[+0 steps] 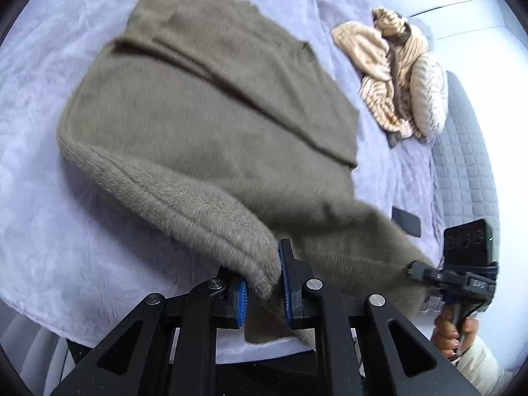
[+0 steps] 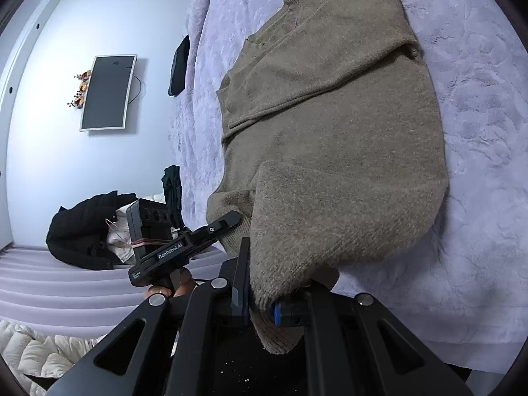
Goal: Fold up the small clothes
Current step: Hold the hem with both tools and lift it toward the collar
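Observation:
An olive-brown fuzzy sweater (image 1: pixel 204 115) lies spread on a lilac bed cover (image 1: pixel 39 132), sleeves folded across its body. My left gripper (image 1: pixel 264 292) is shut on the near left corner of the hem, with fabric pinched between its blue pads. In the right wrist view the same sweater (image 2: pixel 330 132) lies with its neckline at the far end. There my right gripper (image 2: pixel 260 300) is shut on the near right hem corner, which hangs lifted off the bed cover (image 2: pixel 478 99). Each gripper shows in the other's view: the right gripper (image 1: pixel 415 269) and the left gripper (image 2: pixel 231 219).
A heap of tan striped clothes (image 1: pixel 392 76) lies far right on the bed, and a dark phone (image 1: pixel 406 221) sits nearer. A grey quilted panel (image 1: pixel 465 165) borders the bed. Beyond the bed edge are a black jacket (image 2: pixel 85 231) and a wall screen (image 2: pixel 105 92).

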`<action>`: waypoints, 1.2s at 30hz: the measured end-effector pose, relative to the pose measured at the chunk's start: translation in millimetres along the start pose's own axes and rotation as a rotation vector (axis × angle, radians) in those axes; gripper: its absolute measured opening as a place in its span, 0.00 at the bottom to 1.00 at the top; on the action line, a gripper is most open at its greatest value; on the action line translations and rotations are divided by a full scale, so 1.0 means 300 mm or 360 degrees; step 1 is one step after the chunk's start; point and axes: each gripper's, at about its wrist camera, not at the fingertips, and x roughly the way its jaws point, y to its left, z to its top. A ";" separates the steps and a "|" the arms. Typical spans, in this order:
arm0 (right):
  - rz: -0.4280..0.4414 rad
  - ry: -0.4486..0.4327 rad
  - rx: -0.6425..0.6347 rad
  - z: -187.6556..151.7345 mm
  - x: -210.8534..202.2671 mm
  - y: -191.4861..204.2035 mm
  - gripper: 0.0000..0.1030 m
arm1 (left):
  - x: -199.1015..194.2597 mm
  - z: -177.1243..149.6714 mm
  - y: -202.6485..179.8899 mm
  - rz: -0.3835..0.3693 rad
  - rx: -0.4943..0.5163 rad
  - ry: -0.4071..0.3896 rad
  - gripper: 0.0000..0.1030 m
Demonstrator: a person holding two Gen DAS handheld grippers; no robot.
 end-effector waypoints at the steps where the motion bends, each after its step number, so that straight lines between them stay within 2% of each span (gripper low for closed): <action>1: 0.0009 -0.0007 0.0000 0.002 -0.005 0.003 0.11 | -0.013 0.013 0.000 -0.0013 -0.0002 -0.0019 0.17; 6: 0.0041 -0.0047 -0.0029 0.032 -0.029 0.038 0.11 | -0.048 0.095 0.021 -0.0068 -0.0061 -0.0100 0.17; 9: 0.0056 -0.0065 -0.0059 0.058 -0.038 0.072 0.11 | -0.048 0.136 0.038 -0.0071 -0.0076 -0.0105 0.17; 11: 0.0036 -0.0061 -0.0079 0.073 -0.036 0.087 0.11 | -0.032 0.145 0.036 -0.0045 -0.0062 -0.0031 0.17; 15: 0.0020 -0.0035 -0.0050 0.073 -0.018 0.071 0.11 | 0.039 0.106 0.039 0.0069 -0.0024 0.0192 0.17; 17: 0.0013 -0.0024 -0.0017 0.065 -0.009 0.050 0.11 | 0.072 0.083 0.043 0.0109 -0.0026 0.0257 0.18; 22: 0.0003 -0.0015 0.0026 0.043 -0.005 0.028 0.11 | 0.120 0.049 0.055 0.0179 -0.0036 0.0305 0.18; 23: 0.0000 -0.0015 0.0027 0.042 -0.006 0.029 0.11 | 0.123 0.045 0.058 0.0201 -0.0041 0.0280 0.18; 24: -0.0004 -0.0016 0.0027 0.041 -0.008 0.029 0.11 | 0.120 0.042 0.060 0.0215 -0.0036 0.0250 0.10; 28: -0.0003 -0.0031 0.0021 0.039 -0.015 0.040 0.11 | 0.078 0.031 0.031 0.0195 0.0065 0.0105 0.08; 31: 0.0004 -0.0036 0.0015 0.034 -0.017 0.045 0.11 | 0.005 0.040 0.003 0.0076 0.0097 -0.0029 0.08; 33: 0.0018 -0.0043 0.0020 0.032 -0.017 0.046 0.11 | -0.049 0.058 0.010 -0.0027 0.0042 -0.0102 0.08; 36: 0.0044 -0.0055 0.0015 0.036 -0.019 0.055 0.11 | -0.095 0.093 0.040 -0.0110 -0.0056 -0.0180 0.08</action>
